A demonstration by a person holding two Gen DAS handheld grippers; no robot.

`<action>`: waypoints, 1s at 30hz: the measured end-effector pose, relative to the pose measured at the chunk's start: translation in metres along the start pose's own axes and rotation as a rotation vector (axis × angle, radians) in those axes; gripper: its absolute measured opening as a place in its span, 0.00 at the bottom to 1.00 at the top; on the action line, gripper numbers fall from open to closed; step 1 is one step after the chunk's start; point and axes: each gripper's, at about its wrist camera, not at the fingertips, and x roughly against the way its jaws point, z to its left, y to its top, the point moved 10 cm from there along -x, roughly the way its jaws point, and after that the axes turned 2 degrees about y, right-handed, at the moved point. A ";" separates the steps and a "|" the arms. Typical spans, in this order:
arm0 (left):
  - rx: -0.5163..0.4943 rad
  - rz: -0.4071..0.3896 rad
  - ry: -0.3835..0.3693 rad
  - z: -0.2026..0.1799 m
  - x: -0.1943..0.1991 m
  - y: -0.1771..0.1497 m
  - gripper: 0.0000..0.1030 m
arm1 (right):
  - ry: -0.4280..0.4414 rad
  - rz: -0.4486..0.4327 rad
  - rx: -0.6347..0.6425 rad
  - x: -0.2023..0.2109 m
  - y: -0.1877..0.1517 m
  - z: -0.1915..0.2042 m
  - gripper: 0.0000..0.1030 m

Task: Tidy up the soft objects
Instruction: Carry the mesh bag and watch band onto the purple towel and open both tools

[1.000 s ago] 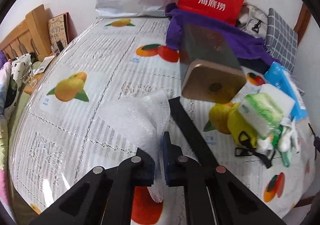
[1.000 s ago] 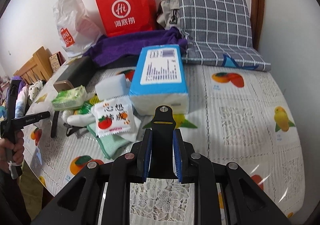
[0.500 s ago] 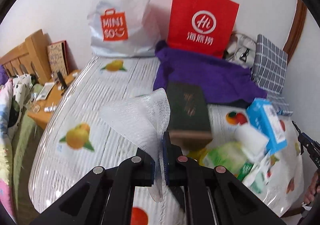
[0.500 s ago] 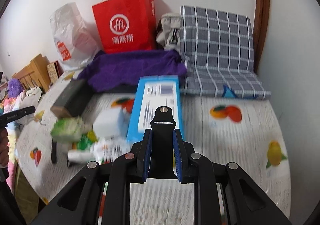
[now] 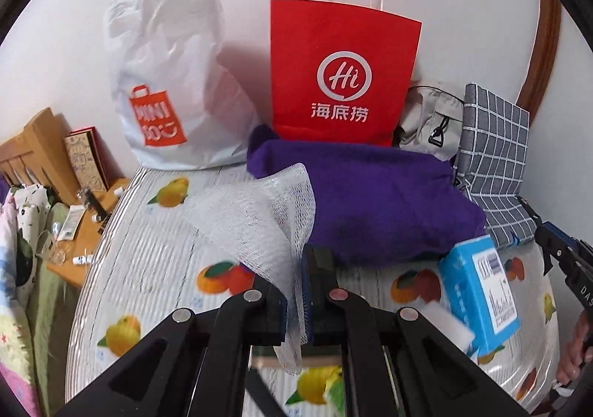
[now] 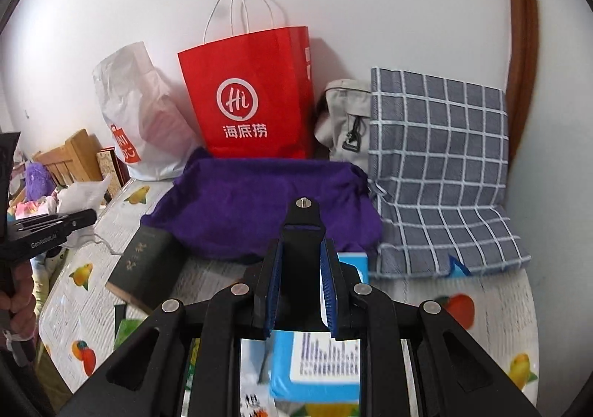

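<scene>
My left gripper (image 5: 301, 291) is shut on a white foam mesh sleeve (image 5: 259, 228) and holds it up above the fruit-print tablecloth (image 5: 155, 269). My right gripper (image 6: 300, 287) is shut on a black mount piece with a screw on top (image 6: 302, 232), raised over the blue tissue pack (image 6: 318, 369). The purple towel (image 6: 267, 202) lies ahead of both grippers, in front of the red paper bag (image 5: 341, 72). The blue tissue pack also shows in the left wrist view (image 5: 478, 291). The right gripper shows at the right edge of the left wrist view (image 5: 563, 261).
A white MINISO bag (image 5: 166, 83) and a grey backpack (image 6: 344, 120) stand against the wall. A grey checked cushion (image 6: 437, 165) leans at the right. A dark book (image 6: 148, 265) lies left of the towel. A wooden side table (image 5: 85, 217) with clutter stands left.
Both grippers have risen and tilted up toward the wall. The mesh sleeve came up off the cloth with my left gripper. The black mount piece stayed in my right gripper.
</scene>
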 end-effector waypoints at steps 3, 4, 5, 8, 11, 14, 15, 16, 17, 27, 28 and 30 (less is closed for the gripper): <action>-0.012 0.000 0.006 -0.004 -0.009 0.012 0.07 | 0.007 0.000 0.003 -0.013 0.010 -0.001 0.21; -0.015 0.003 0.010 -0.005 -0.012 0.016 0.07 | 0.006 0.003 0.005 -0.019 0.014 -0.002 0.21; -0.017 0.002 0.013 -0.005 -0.017 0.021 0.07 | 0.006 0.004 0.005 -0.023 0.016 -0.003 0.21; -0.025 0.006 0.023 -0.005 -0.031 0.031 0.07 | 0.009 0.008 0.008 -0.039 0.024 -0.005 0.21; -0.030 0.021 0.024 -0.004 -0.049 0.037 0.07 | 0.004 0.017 0.018 -0.057 0.032 -0.008 0.21; -0.012 0.045 0.028 -0.001 -0.070 0.041 0.07 | 0.001 0.024 0.029 -0.075 0.041 -0.011 0.21; -0.007 0.054 0.029 0.000 -0.076 0.042 0.07 | 0.001 0.028 0.031 -0.082 0.043 -0.012 0.21; -0.009 0.060 0.028 -0.001 -0.082 0.043 0.07 | 0.001 0.032 0.029 -0.089 0.046 -0.013 0.21; -0.015 0.066 0.025 -0.003 -0.089 0.045 0.07 | 0.002 0.036 0.029 -0.095 0.047 -0.013 0.21; -0.003 0.103 0.008 -0.009 -0.147 0.068 0.07 | 0.026 0.075 0.030 -0.159 0.066 -0.012 0.21; 0.000 0.109 0.006 -0.009 -0.153 0.069 0.07 | 0.033 0.082 0.026 -0.166 0.067 -0.012 0.21; 0.002 0.125 0.002 -0.007 -0.167 0.069 0.07 | 0.040 0.090 0.023 -0.175 0.066 -0.013 0.21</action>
